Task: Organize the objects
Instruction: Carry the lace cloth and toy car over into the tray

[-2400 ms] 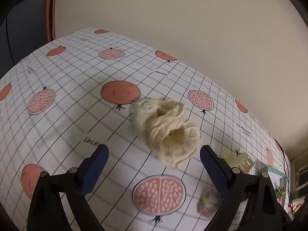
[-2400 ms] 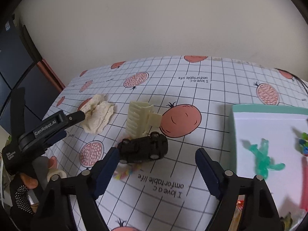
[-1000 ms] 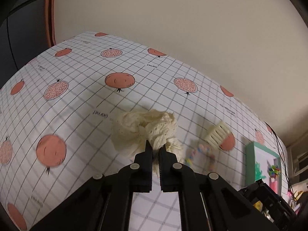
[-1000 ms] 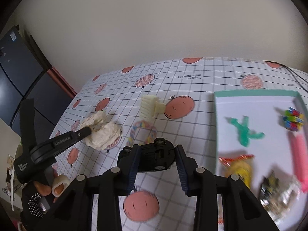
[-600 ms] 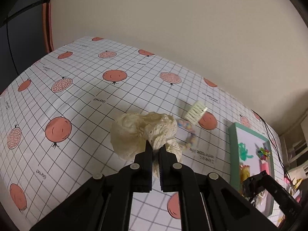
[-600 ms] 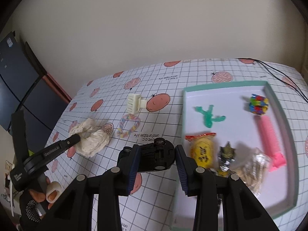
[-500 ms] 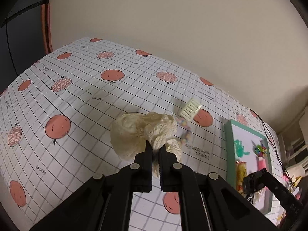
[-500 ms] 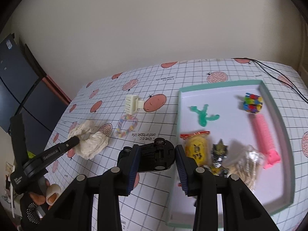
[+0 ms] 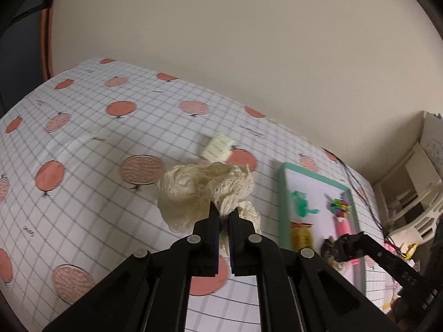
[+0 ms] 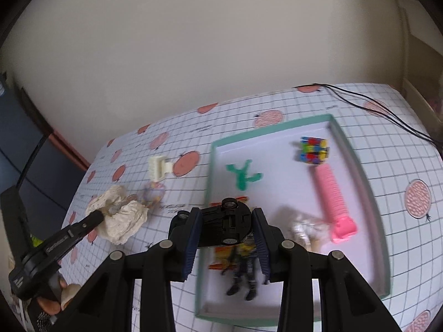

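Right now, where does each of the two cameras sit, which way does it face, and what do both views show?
Left wrist: on the left gripper, facing right across the table; its jaws pinch the cream cloth.
Right wrist: on the right gripper, looking down over the green tray; its jaws clamp the black toy car; fingertips show lower left.
Shared: cloth, tray, cream hair clip, and each other's gripper.

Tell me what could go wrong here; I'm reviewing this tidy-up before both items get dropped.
The toy car, held by the right tongs, hangs over the tray's crowded near corner; released there, it may land on the action figure. The cream lace cloth is pinched only at an edge by the left tongs and could slip.
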The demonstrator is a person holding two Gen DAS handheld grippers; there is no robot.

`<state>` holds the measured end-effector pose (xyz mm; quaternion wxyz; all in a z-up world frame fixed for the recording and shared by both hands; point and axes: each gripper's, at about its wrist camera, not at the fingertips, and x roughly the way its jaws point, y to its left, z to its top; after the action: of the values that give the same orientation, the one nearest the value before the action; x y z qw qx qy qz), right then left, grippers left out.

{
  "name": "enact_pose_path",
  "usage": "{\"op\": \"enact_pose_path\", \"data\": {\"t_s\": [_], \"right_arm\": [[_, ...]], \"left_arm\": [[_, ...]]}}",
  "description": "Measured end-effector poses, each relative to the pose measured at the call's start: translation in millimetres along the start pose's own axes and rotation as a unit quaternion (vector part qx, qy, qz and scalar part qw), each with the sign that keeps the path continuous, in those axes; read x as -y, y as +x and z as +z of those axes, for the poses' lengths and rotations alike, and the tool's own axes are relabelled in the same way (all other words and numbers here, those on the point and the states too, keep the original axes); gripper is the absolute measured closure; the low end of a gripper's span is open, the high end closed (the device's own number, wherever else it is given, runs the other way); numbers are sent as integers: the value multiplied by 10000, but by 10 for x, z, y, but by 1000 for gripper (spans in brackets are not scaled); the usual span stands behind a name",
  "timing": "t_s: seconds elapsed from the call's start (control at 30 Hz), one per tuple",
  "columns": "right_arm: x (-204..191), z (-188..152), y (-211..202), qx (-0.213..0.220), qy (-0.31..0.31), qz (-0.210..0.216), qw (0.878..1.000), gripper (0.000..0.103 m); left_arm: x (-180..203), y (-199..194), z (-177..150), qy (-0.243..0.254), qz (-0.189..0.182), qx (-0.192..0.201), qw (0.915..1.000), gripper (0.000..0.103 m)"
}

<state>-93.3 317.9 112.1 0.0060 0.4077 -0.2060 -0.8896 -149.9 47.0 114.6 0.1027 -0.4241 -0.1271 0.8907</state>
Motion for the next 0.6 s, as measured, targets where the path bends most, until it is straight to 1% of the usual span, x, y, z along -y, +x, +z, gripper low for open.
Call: {"op": "enact_pose_path", "data": {"t_s": [0.2,0.43,0.6], "right_arm": [[303,53,-29,108,219,-204,9995,64],[663,139,-7,225,465,-513,9973,64],[818,222,67,257,528,-661,9961,64]], "left_arm": [[381,60,-3,299,-281,-22,9992,98],[791,188,32,851,-362,-7,9957,98],[995,370,50,1023,-450,-75,9937,98]]}}
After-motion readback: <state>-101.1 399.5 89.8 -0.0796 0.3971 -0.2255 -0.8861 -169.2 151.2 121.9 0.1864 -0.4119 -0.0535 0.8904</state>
